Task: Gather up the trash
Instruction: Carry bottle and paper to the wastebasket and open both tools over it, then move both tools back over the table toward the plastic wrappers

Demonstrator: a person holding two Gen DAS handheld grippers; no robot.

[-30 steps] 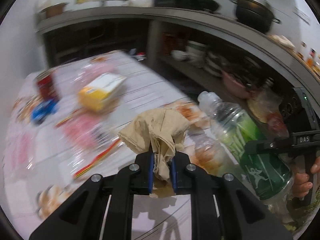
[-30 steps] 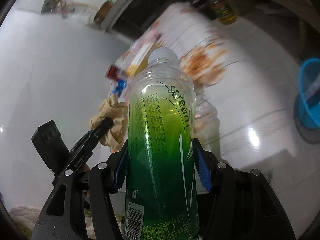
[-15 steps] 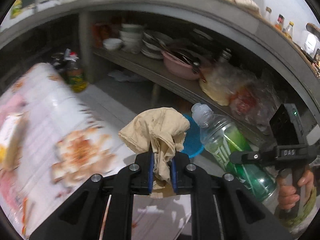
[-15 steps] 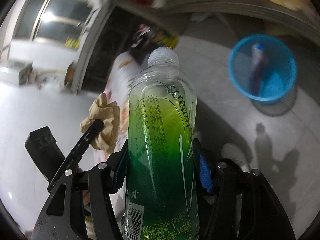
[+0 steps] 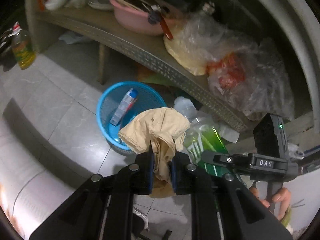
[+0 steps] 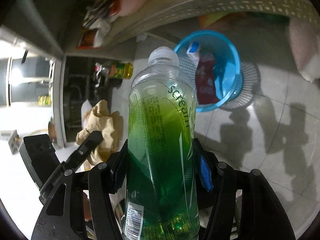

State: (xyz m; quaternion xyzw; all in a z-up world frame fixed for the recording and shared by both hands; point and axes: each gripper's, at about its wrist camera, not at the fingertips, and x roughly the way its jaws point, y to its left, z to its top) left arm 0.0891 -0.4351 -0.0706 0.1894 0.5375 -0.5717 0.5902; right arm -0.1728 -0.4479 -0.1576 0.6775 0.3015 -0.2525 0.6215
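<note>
Left gripper [image 5: 161,160]: fingers [image 5: 150,166] clamped on a crumpled tan paper wad [image 5: 158,132], held above the grey tiled floor [image 5: 66,110] and overlapping the near rim of a blue basket [image 5: 104,102]. Right gripper [image 6: 162,168]: fingers [image 6: 205,172] pressed against both sides of a green plastic bottle [image 6: 162,132], cap pointing forward. Inside the basket, a slim blue-and-white box [image 5: 124,108] leaning on the wall. Beyond, a low perforated shelf [image 5: 140,50] carrying a pink basin [image 5: 136,22] and plastic bags [image 5: 226,60].
</note>
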